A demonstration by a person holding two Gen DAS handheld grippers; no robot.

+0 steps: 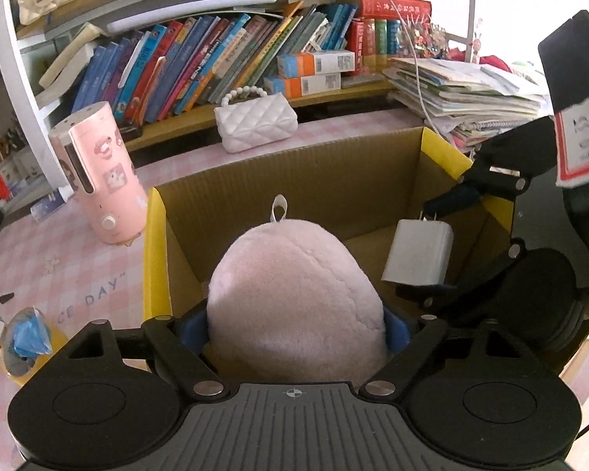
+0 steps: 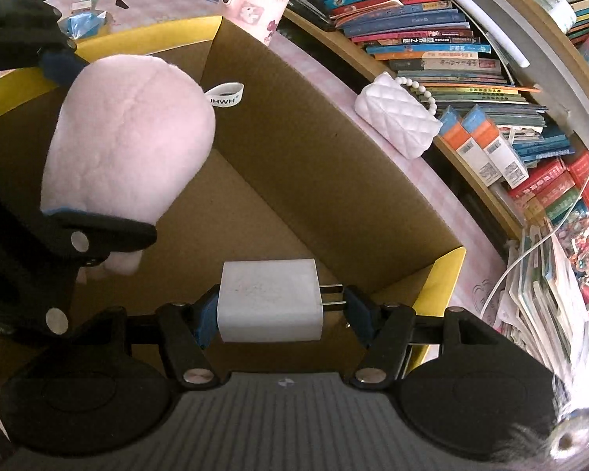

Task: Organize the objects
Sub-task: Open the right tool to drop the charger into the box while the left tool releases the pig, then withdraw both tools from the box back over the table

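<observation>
Over the box (image 1: 443, 149), nothing dropped yet: left tool (image 1: 294, 329) spread around plush (image 1: 294, 294), right tool (image 2: 280, 306) clamped on charger (image 2: 269, 300); cylinder (image 1: 102, 172) at 10 o'clock, purse (image 1: 255, 121) at 12 remain on the tabletop (image 1: 59, 267)

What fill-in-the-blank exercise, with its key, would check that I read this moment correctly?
1. The left gripper has a pink ____ between its fingers.
2. The right gripper is shut on a white ____ with two metal prongs.
3. Both items hang over the open cardboard box, whose flaps are ____ on the inside.
4. The white quilted purse stands on the table, ____ the box.

Missing words: plush toy; charger; yellow; outside
</observation>
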